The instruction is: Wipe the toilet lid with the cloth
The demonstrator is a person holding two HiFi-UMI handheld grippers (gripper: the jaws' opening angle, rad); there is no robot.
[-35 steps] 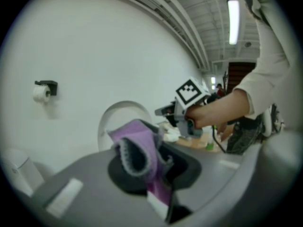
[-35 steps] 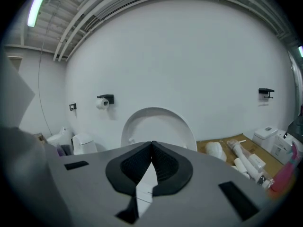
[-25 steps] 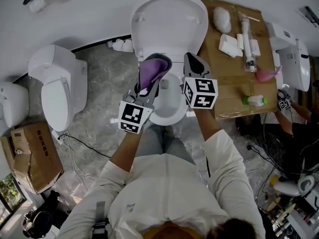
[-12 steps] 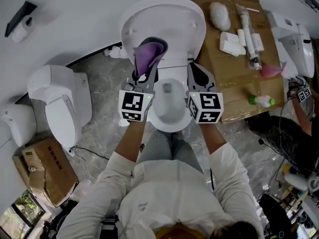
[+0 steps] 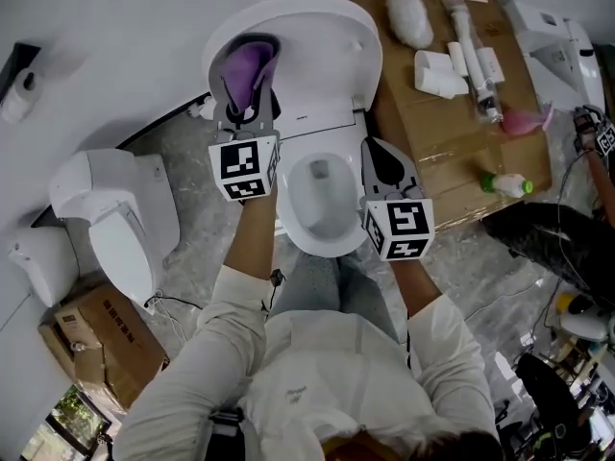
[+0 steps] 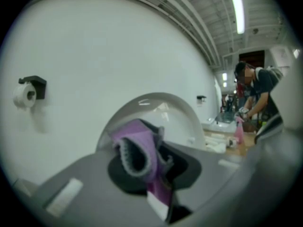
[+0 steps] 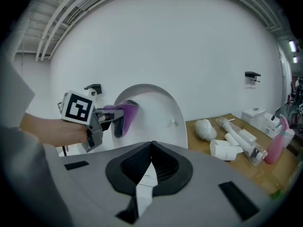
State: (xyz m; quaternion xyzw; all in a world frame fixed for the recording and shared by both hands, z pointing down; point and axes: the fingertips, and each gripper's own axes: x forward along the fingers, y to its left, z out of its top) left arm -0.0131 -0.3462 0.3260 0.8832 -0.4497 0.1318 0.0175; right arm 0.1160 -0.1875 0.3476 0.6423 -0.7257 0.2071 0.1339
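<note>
A white toilet stands before me with its lid (image 5: 317, 41) raised against the wall. My left gripper (image 5: 248, 73) is shut on a folded purple cloth (image 5: 246, 63), which lies against the lid's upper left part. The left gripper view has the cloth (image 6: 139, 152) bunched between the jaws with the lid (image 6: 177, 119) just behind. My right gripper (image 5: 386, 161) is shut and empty, held over the right side of the bowl (image 5: 322, 205). From the right gripper view I see the left gripper (image 7: 124, 116) with the cloth (image 7: 124, 115) on the lid (image 7: 158, 112).
A cardboard-covered table (image 5: 452, 152) stands right of the toilet, with a white bundle (image 5: 408, 17), tubes, a pink spray bottle (image 5: 524, 120) and a green-capped bottle (image 5: 507, 182). Other toilets (image 5: 110, 214) and a cardboard box (image 5: 101, 344) are at the left. A paper-roll holder (image 6: 28, 91) hangs on the wall.
My left gripper has carried the cloth from above the bowl up and left onto the raised lid. The right gripper has only sunk slightly by the bowl.
</note>
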